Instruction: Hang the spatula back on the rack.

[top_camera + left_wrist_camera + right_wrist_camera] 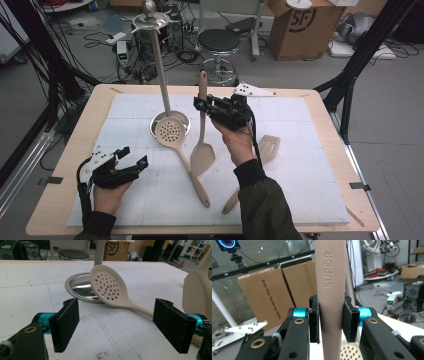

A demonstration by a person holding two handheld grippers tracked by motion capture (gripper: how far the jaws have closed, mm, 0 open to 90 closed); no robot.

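right gripper view: spatula [329,290] blade hidden below right claw [331,321].

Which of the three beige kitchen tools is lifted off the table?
The beige solid spatula, clamped by its handle in the right gripper and hanging blade-down. The beige round skimmer with holes and the beige slotted turner lie on the white table mat.

Grey floor, black stool [218,41], cardboard box [303,25].
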